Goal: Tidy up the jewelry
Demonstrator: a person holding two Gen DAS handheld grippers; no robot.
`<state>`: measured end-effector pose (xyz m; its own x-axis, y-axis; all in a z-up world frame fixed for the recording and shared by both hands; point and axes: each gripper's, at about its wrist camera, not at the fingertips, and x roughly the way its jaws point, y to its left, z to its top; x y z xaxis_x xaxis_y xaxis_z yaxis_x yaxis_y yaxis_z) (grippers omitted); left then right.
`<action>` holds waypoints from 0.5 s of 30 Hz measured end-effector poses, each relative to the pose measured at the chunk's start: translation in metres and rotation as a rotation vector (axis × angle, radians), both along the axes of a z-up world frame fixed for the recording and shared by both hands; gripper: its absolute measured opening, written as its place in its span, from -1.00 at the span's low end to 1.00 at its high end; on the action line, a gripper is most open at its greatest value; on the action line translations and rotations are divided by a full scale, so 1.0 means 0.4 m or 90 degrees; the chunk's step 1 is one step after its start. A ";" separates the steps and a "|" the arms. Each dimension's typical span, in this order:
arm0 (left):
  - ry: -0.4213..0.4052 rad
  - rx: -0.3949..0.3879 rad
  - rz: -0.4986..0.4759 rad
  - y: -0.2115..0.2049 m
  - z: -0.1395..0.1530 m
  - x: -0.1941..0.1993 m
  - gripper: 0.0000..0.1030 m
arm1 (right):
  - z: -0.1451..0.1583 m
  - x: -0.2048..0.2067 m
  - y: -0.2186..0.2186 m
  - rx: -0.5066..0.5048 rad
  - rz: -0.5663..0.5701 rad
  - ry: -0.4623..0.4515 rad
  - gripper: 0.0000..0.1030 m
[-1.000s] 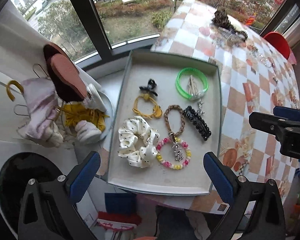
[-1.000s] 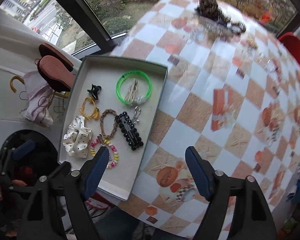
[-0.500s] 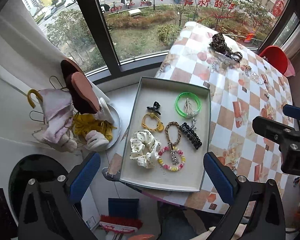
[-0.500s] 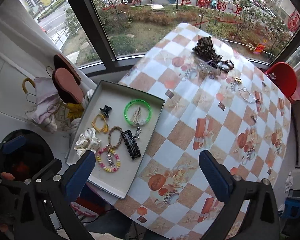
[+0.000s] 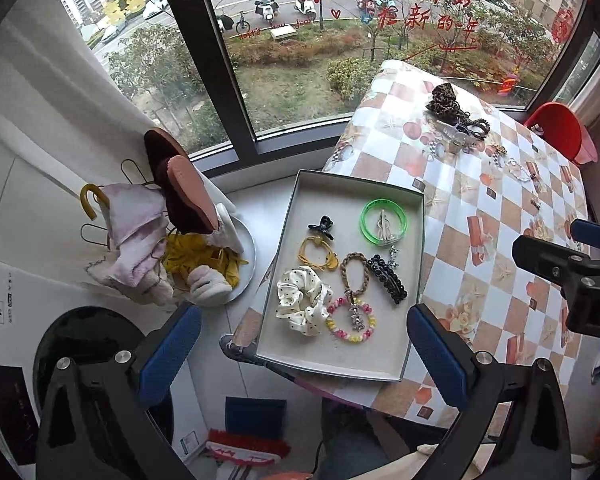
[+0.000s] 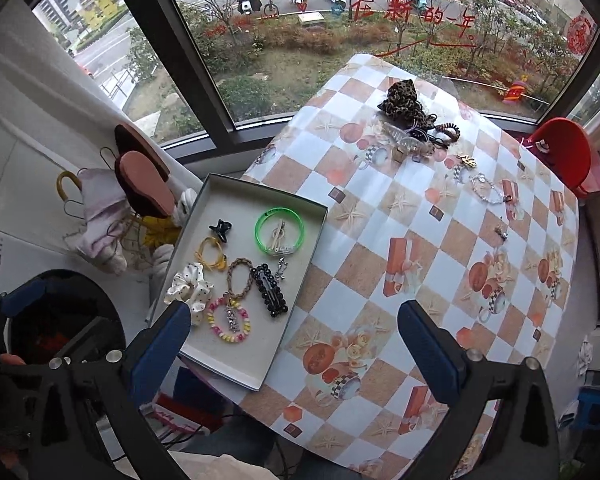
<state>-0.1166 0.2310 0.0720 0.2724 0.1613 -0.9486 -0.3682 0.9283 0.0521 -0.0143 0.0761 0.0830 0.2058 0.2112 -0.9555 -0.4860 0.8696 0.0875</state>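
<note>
A grey tray (image 5: 404, 364) (image 6: 220, 354) sits at the table's left edge. In it lie a green bangle (image 5: 383, 222) (image 6: 279, 231), a spotted scrunchie (image 5: 302, 305) (image 6: 189, 289), a beaded bracelet (image 5: 350, 319) (image 6: 228, 319), a black hair clip (image 5: 387, 278) (image 6: 269, 290), a braided band (image 5: 354, 272), a yellow tie (image 5: 318, 253) and a small black claw clip (image 5: 321, 227). High above the tray, my left gripper (image 5: 300, 340) is open and holds nothing. My right gripper (image 6: 294, 340) hangs open over the tablecloth beside the tray, also holding nothing.
A heap of hair accessories (image 6: 414, 128) and loose bracelets (image 6: 486, 188) lie on the checked tablecloth (image 6: 420, 248) at the far side. A red chair (image 6: 568, 156) stands at the right. Slippers and cloths (image 5: 168, 232) sit on a ledge left of the tray, under a window.
Both grippers have risen well above the table, so the tray and table look smaller. The right gripper's jaws have widened. Nothing in the tray has moved.
</note>
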 end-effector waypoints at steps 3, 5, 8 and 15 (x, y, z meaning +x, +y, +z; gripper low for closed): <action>0.002 -0.001 0.000 -0.003 0.001 -0.001 1.00 | -0.001 0.000 0.001 -0.001 -0.001 0.000 0.99; 0.003 -0.001 -0.001 -0.005 0.001 -0.001 1.00 | -0.001 0.000 0.002 0.001 -0.001 0.000 0.99; 0.003 0.000 -0.002 -0.005 0.001 -0.002 1.00 | -0.005 -0.004 -0.003 -0.001 0.002 0.002 0.99; 0.005 -0.001 0.000 -0.005 -0.003 -0.003 1.00 | -0.009 -0.010 -0.002 0.000 0.006 0.001 0.99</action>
<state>-0.1177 0.2292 0.0708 0.2656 0.1601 -0.9507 -0.3679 0.9283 0.0535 -0.0182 0.0753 0.0795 0.2024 0.2126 -0.9560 -0.4944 0.8648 0.0877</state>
